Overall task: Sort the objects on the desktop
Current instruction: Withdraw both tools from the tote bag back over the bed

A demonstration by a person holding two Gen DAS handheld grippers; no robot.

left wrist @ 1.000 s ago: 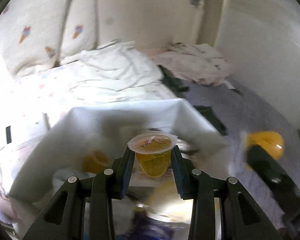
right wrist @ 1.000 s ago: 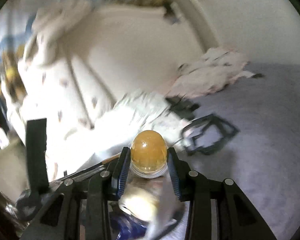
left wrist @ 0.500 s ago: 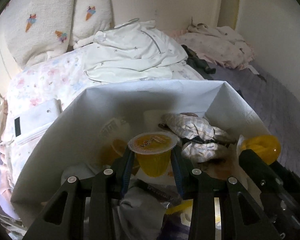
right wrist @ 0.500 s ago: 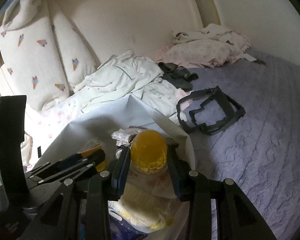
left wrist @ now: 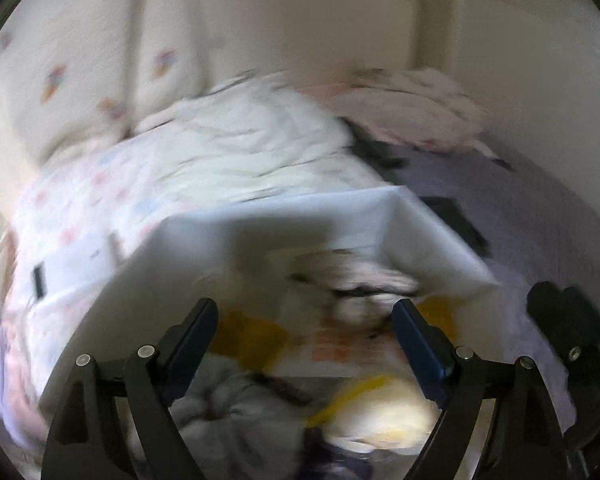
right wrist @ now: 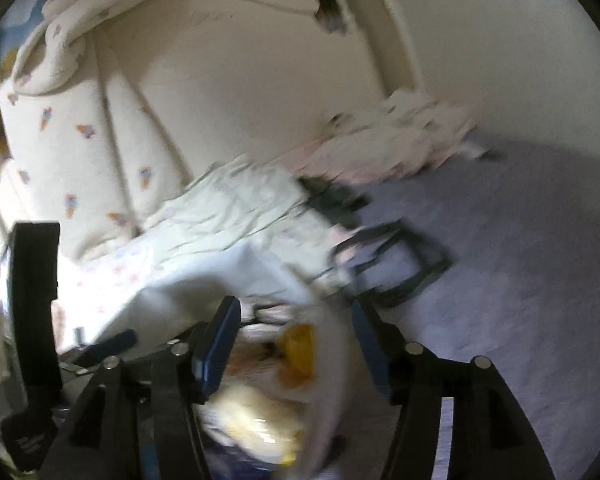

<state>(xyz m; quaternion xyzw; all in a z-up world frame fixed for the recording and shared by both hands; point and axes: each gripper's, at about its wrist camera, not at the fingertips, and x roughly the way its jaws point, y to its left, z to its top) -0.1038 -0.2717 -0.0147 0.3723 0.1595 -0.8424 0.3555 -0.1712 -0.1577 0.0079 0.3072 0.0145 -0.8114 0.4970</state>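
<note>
Both black two-finger grippers, left and right, are opening, nothing gripped, above the white paper bag of blurred clutter.

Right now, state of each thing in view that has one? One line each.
left hand-held gripper: jaws opening, nothing between them.
right hand-held gripper: jaws opening, pads clear of the orange jelly cup.
orange jelly cup: loose, blurred, over the white bin's contents.
white bin: open-topped, cluttered inside.
black frame: lying flat on the bedspread.

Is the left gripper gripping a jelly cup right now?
No. The left gripper is opening with nothing between its fingers, only the white bag of clutter beyond.
</note>
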